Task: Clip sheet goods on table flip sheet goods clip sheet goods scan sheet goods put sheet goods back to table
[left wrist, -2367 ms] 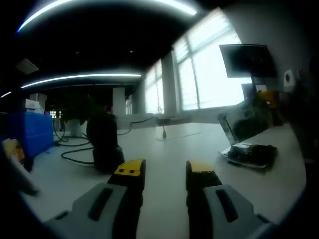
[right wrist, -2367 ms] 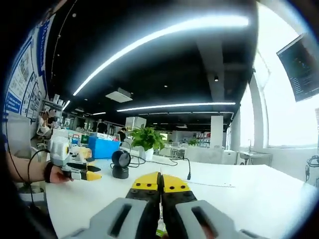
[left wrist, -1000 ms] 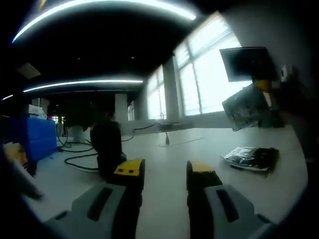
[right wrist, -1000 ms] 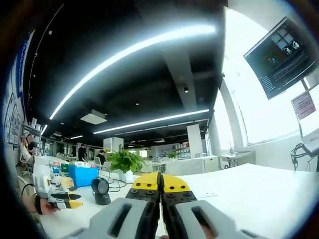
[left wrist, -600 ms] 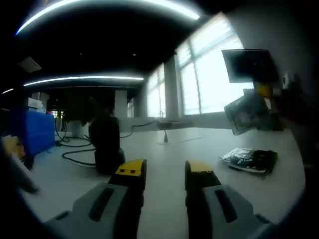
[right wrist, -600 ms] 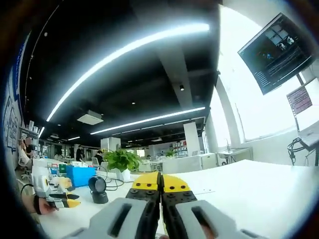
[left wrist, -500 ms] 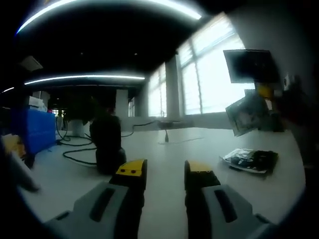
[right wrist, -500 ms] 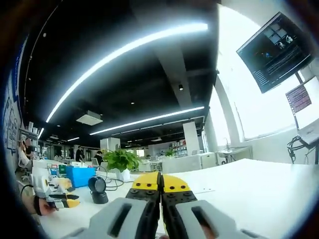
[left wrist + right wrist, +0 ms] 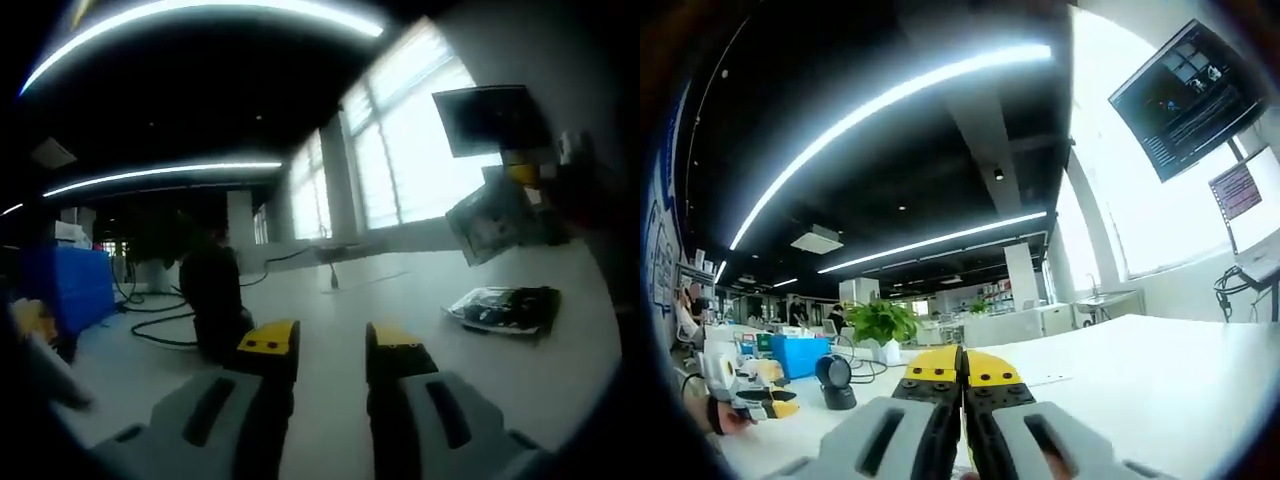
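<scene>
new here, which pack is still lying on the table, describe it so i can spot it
Start at the bright windows and come down to the white table. The dark glossy flat pack lies on its right side; the other pack is held up in the air above it.

The left gripper is held level with its yellow-tipped jaws parted by a clear gap. The right gripper is tilted upward, jaws pressed together, and it also appears raised at the right edge of the left gripper view.

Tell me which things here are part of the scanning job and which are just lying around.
Job:
held sheet pack
dark pack lying on the white table
black scanner
right gripper
left gripper

Lying about:
blue bin
potted plant
wall monitor
</scene>
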A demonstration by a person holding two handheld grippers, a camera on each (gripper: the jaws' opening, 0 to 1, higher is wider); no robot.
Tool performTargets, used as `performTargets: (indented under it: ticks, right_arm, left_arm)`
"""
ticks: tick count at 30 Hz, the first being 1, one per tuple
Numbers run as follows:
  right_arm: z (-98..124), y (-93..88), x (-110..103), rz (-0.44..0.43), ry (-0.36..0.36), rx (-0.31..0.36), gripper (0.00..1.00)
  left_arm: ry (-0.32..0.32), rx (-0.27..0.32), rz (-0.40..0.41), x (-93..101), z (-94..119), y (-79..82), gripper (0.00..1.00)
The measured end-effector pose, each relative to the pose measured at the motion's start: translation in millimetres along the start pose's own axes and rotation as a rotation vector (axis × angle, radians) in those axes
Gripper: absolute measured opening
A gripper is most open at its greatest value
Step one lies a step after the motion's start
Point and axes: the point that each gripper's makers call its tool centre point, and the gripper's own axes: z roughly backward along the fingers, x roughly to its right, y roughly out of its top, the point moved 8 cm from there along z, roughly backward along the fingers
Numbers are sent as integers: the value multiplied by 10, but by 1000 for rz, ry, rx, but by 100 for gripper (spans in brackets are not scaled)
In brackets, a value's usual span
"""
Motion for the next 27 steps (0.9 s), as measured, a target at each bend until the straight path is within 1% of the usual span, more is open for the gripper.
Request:
performTargets:
  ticks: [4,7,12,13,16,18,22,27]
  right_arm:
    - [0,-31,5,-4,-7,-6,0]
    - [13,-63,52,-15,-20,-10,0]
    - [24,-176,177,-48,-56,-30,0]
    - [34,-195,203,-47,-75,-31,0]
    - [56,-238,256,-53,-91,-33,0]
    - [77,-288,297,-59,-103,-48,0]
    - [144,-303,342,-46,-128,-41,0]
    - [271,-320,469,-46,-189,-37,0]
  left_arm:
    - [16,6,8,-22,8,9,22]
    - [26,-9,11,-35,-3,-8,28]
    - [33,-16,23,-44,-4,-16,29]
    - [34,-16,27,-47,-4,-17,29]
    - [35,-17,33,-49,-6,-23,29]
    - [33,-21,32,-47,-10,-29,29]
    - [32,-24,33,-47,-9,-34,28]
    - [29,-29,29,-45,-10,-41,28]
